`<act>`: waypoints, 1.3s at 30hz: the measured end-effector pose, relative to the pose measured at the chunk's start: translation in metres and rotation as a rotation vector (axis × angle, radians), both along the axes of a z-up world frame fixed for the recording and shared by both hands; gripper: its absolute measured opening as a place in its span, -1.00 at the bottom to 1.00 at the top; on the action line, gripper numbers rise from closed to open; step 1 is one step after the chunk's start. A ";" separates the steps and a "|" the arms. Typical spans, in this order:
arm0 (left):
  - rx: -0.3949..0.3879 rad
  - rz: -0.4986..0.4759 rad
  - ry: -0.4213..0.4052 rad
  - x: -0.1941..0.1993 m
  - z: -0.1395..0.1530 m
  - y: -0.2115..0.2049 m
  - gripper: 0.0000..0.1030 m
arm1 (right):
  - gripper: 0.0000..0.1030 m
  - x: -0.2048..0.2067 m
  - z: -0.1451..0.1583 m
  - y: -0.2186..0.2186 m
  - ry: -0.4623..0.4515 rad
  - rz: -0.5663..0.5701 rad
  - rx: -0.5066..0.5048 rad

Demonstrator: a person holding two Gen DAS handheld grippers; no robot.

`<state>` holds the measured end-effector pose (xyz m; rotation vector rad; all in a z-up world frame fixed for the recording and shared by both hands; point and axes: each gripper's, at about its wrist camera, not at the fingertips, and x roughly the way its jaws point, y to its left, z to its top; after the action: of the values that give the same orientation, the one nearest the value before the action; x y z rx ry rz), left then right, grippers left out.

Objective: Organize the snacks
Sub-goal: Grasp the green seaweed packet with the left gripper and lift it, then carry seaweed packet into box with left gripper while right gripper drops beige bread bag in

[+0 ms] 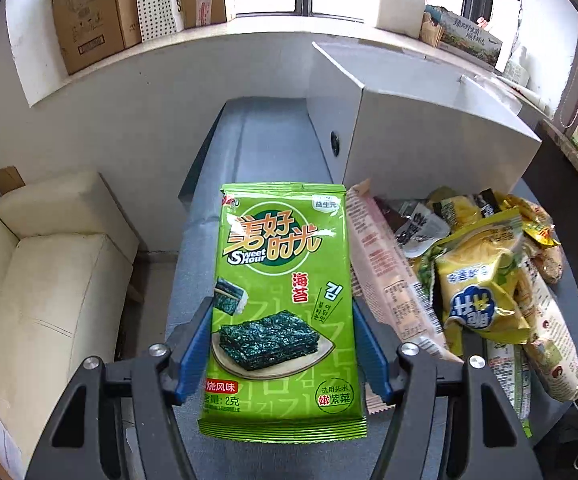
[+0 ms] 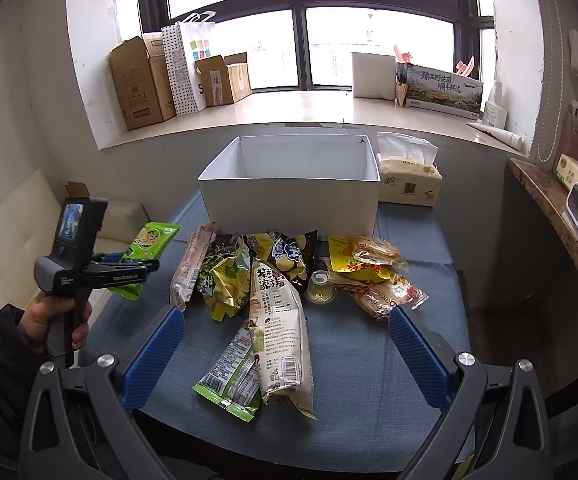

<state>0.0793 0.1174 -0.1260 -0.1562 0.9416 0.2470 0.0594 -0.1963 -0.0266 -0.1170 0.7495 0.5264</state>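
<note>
Big window [image 2: 301, 24] up at 12 o'clock, sill under it loaded with cardboard boxes [image 2: 141, 84] at 10 and a printed carton [image 2: 443, 88] at 1. Cream sofa [image 2: 21, 216] off at 9. Blue table [image 2: 369, 380] filling the middle, white box [image 2: 293, 184] sitting open-topped at its far side, toward 12, nothing visible inside from this angle. Tissue pack [image 2: 409, 184] just beside the box at 1 o'clock.

Snack pile [image 2: 281, 280] spread in front of the box, touching its near wall in spots: long beige pack [image 2: 285, 336] lying toward 6, green pack [image 2: 233, 376] tucked against its left edge, yellow bags at 12 and 1, pink pack [image 2: 189, 268] at 10.

Left gripper [image 1: 283, 344] clamped on the seaweed pack [image 1: 283, 308], blue fingers [image 1: 193, 348] pressing its two long edges, held up off the table at the pile's 9 o'clock, well left of the box. Same seaweed pack [image 2: 145, 256] poking out of that gripper in the right wrist view, hand [image 2: 49, 324] wrapped round the handle.

Right gripper [image 2: 287, 360] spread wide, holding nothing, hanging above the near end of the pile.
</note>
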 end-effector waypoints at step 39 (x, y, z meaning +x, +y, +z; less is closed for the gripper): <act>-0.038 -0.129 -0.265 -0.054 0.105 -0.055 0.36 | -0.23 0.044 -0.059 0.001 0.126 0.057 -0.096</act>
<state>0.0249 0.0624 -0.0211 -0.1577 0.6901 0.0860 0.1033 -0.1955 -0.0851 -0.1964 0.8968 0.5555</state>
